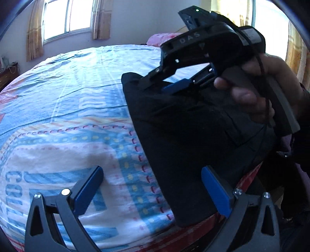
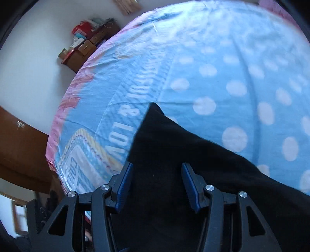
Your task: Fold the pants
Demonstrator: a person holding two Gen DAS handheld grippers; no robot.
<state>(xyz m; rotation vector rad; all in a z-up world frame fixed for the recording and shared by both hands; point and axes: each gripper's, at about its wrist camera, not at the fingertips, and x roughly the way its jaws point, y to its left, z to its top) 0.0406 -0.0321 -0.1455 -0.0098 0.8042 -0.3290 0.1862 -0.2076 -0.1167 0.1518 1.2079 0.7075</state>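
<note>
Black pants [image 1: 193, 135] lie folded near the foot edge of a bed [image 1: 77, 93] spread with a blue patterned sheet, most of it bare toward the window [image 1: 67, 17]. The left gripper [image 1: 153, 192] hangs over the pants' near edge, jaws wide apart, nothing between them. The right gripper [image 2: 157, 184], gripped by a hand [image 1: 257, 85], hovers over the dark cloth with jaws partly apart; whether they pinch the fabric cannot be told. Boxes [image 2: 85, 48] crowd a wooden cabinet beside the bed.
</note>
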